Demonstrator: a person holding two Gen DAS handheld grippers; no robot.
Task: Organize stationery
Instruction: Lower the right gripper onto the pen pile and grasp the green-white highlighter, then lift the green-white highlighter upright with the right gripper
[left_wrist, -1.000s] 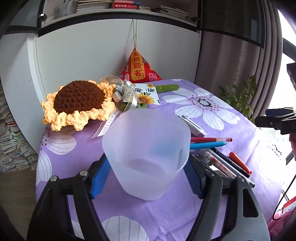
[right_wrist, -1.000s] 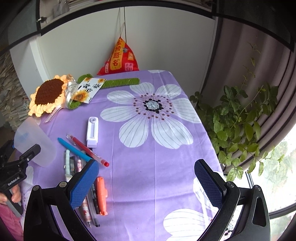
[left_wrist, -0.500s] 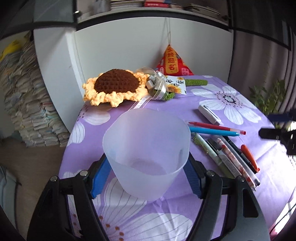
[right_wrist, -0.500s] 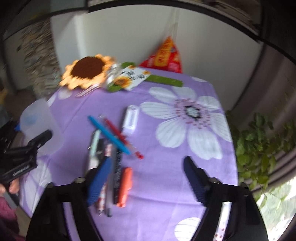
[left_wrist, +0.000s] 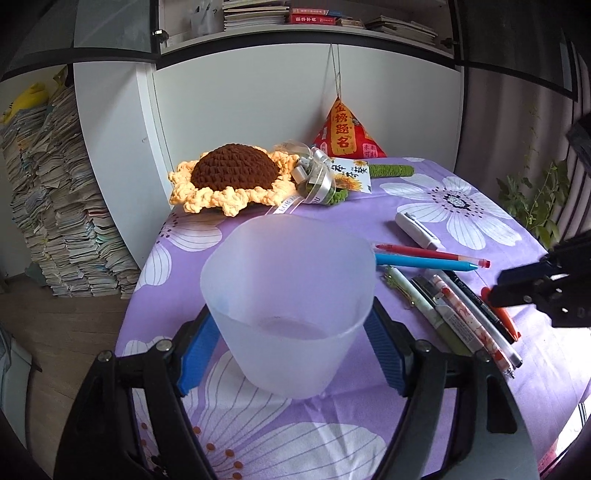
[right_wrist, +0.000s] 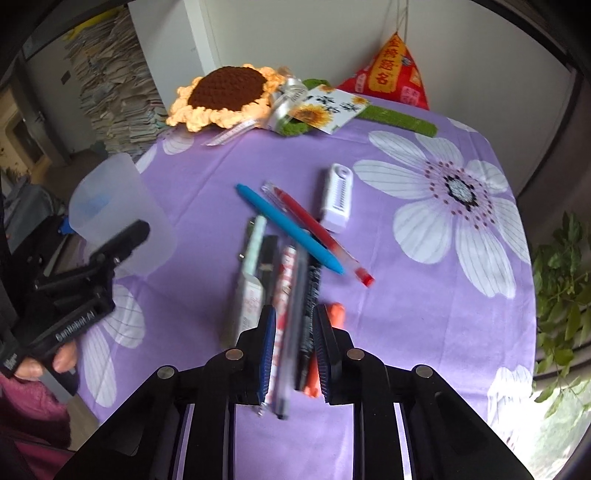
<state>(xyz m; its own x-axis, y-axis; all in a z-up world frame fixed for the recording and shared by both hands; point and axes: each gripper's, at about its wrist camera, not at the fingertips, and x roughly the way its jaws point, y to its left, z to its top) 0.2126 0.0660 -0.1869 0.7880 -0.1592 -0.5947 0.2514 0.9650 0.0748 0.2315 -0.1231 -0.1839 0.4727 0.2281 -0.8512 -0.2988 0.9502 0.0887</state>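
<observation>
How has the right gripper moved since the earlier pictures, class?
Yes. In its own view the right gripper has swung from the bare purple tablecloth leftward over the pen pile; its jaws have just been closing around pens lying between them.

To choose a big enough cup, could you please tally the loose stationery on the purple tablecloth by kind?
Pens and markers: 8
White ribbed case, probably correction tape: 1
Total: 9
</observation>
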